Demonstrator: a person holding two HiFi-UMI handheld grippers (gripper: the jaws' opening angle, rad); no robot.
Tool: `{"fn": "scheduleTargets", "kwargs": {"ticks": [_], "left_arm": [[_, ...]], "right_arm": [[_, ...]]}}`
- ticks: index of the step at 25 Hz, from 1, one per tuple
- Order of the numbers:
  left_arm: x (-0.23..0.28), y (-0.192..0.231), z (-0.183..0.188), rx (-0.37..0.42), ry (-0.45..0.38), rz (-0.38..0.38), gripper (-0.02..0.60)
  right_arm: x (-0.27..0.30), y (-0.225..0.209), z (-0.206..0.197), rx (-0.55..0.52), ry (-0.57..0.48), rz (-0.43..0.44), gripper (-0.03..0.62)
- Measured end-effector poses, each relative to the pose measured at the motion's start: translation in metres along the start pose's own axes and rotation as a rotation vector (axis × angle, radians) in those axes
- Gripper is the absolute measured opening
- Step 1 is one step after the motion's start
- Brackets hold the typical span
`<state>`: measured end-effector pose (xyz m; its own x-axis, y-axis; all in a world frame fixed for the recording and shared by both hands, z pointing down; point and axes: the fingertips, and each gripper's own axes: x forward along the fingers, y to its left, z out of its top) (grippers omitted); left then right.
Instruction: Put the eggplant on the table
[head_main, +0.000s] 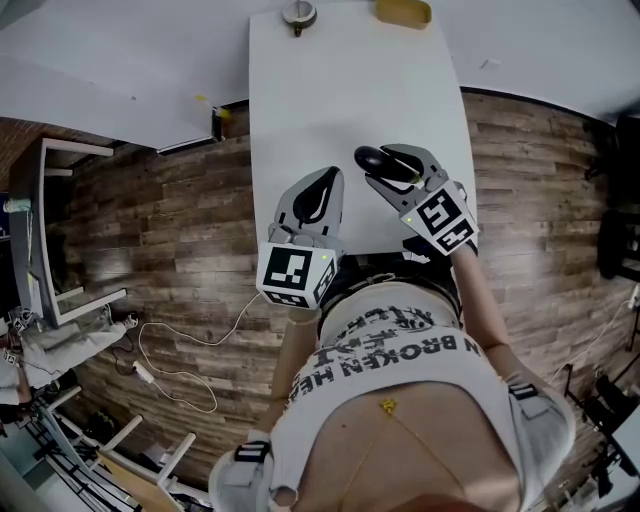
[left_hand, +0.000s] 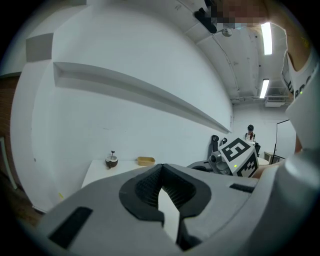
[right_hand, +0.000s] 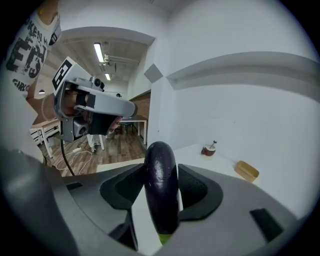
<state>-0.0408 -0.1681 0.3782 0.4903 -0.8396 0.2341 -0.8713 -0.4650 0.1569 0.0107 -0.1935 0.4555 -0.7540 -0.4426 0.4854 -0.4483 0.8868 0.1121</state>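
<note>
A dark purple eggplant (right_hand: 161, 187) stands between the pads of my right gripper (right_hand: 165, 169), which is shut on it. In the head view this gripper (head_main: 392, 165) hangs over the near part of the white table (head_main: 330, 90), and the eggplant's (head_main: 370, 158) rounded end pokes out past the fingertips. My left gripper (head_main: 331, 180) is beside it on the left, over the table's near edge. Its jaws are shut, with the tips touching and nothing between them. From the left gripper (left_hand: 161, 167) view, the right gripper's marker cube (left_hand: 239, 157) shows to the right.
At the table's far end are a small brown cup with a stick in it (head_main: 298, 14) and a shallow yellow dish (head_main: 403, 11). Wooden floor lies on both sides of the table. A white cable (head_main: 175, 360) and a white rack (head_main: 60, 230) are on the left.
</note>
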Motion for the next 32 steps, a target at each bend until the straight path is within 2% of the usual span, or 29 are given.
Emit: {"fn": "scheduleTargets", "kwargs": {"ticks": [9,18,32], "left_arm": [[-0.002,0.015,-0.008,-0.023,0.015,0.011,0.006],[0.0,0.022,-0.013,-0.045,0.028,0.005,0.006],[-0.005,0.023,-0.021,-0.057,0.044,0.01,0.006]], "right_arm": [[0.041,0.011,-0.045,-0.042,0.139,0.065,0.21],[0.074,0.023,-0.1,-0.034,0.278,0.138,0.21],[0.104,0.035,-0.152,-0.006,0.404,0.184,0.21]]}}
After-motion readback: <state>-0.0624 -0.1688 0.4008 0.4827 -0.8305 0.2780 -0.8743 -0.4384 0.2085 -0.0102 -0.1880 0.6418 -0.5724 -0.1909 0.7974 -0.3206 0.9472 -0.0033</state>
